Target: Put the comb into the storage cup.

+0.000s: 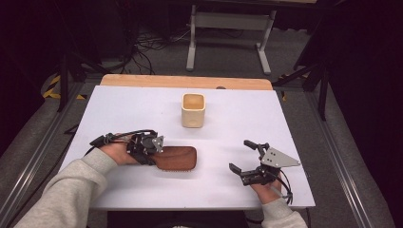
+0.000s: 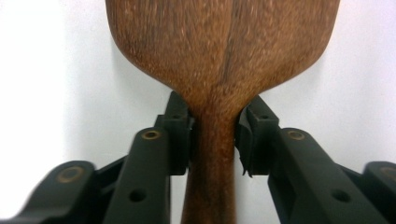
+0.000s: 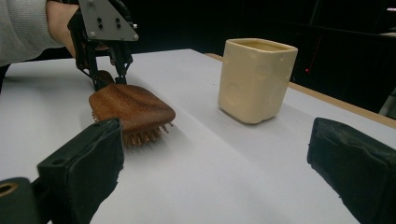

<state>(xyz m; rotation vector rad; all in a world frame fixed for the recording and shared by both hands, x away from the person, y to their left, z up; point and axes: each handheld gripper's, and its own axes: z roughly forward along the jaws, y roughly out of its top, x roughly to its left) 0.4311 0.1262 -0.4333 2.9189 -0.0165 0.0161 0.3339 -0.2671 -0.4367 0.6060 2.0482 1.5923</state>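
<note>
- The wooden hairbrush (image 1: 177, 159) lay bristles-down on the white tabletop (image 1: 237, 118), nearer the front edge than the back and left of the middle, its handle pointing toward the left edge.
- The left gripper (image 2: 212, 140) had its jaws set around the narrow neck, just where the handle widened into the head. The pads looked against the wood or nearly so, so I judged it closed on the brush.
- The right gripper (image 1: 243, 159) rested near the front right corner, jaws spread wide and holding nothing.
- The brush looked stiff, solid and fairly light. Its smooth, polished grain could slip in the pads.
- The neck seemed the sensible place to hold. It was slim enough for the jaws, and the flare of the head gave a stop against sliding.
- Held at the neck, the head would probably droop, so a firm squeeze was needed. The bristle pins looked like the part that could bend.
- A cream square cup (image 1: 193, 110) stood upright toward the back edge, well apart from the brush.
- No brand, label or writing could be read on brush or cup.
</note>
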